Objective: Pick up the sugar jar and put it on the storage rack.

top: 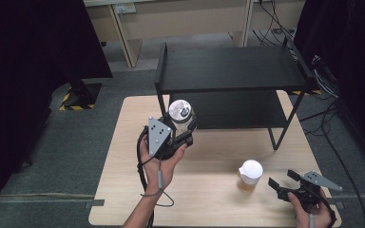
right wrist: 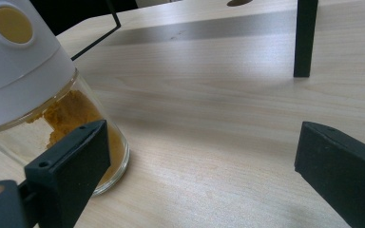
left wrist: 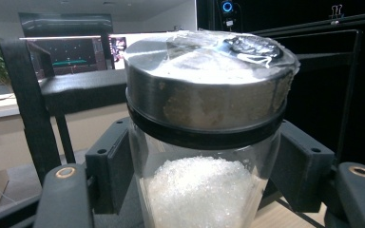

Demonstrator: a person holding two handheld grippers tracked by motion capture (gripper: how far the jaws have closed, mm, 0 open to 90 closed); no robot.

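Note:
A glass jar [top: 181,113] with a silver metal lid, part full of white crystals [left wrist: 202,190], sits between the jaws of my left gripper [top: 183,127], which is shut on its glass body. The jar is held upright just in front of the black rack's left leg. At the table's right front stands a second jar [top: 250,175] with a white cap and orange-brown powder [right wrist: 71,114]. My right gripper [top: 282,178] is open just right of that jar. In the right gripper view its left jaw is beside the glass and nothing lies between the jaws.
A black two-tier rack [top: 228,69] stands at the back of the light wooden table [top: 209,204], with thin legs [right wrist: 305,38] reaching down to the tabletop. Cables lie on the floor at the right.

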